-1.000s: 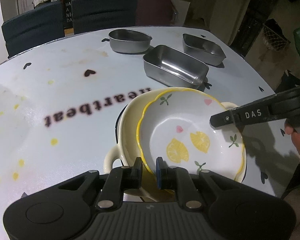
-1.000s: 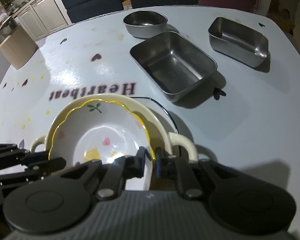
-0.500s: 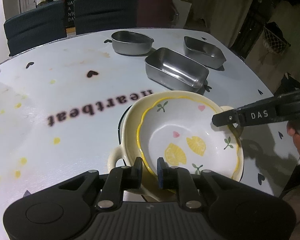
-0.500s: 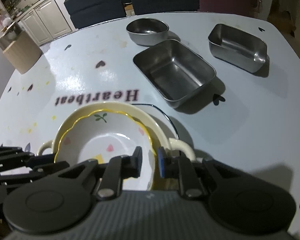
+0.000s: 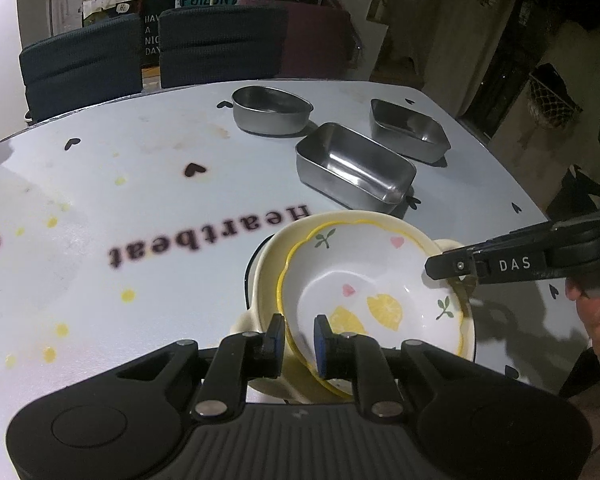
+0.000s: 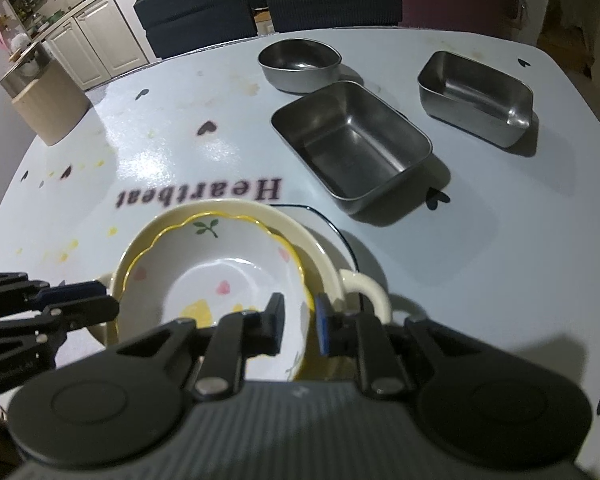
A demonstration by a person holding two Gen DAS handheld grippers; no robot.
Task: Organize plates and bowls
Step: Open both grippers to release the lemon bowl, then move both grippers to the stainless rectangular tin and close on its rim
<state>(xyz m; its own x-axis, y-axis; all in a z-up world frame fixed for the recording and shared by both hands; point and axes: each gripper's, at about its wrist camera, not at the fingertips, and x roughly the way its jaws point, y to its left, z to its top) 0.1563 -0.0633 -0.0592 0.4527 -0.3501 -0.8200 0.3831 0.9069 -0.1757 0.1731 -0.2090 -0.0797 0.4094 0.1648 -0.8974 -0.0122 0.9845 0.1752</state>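
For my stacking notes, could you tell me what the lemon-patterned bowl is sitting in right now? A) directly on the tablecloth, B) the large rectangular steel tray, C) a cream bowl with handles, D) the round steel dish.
C: the lemon-patterned bowl is nested inside the cream bowl with handles, whose rim rings it, while the large rectangular steel tray and round steel dish hold nothing.

Glossy glazed ceramic bowl (image 5: 374,292) (shiny steel trays (image 5: 354,168) beyond)
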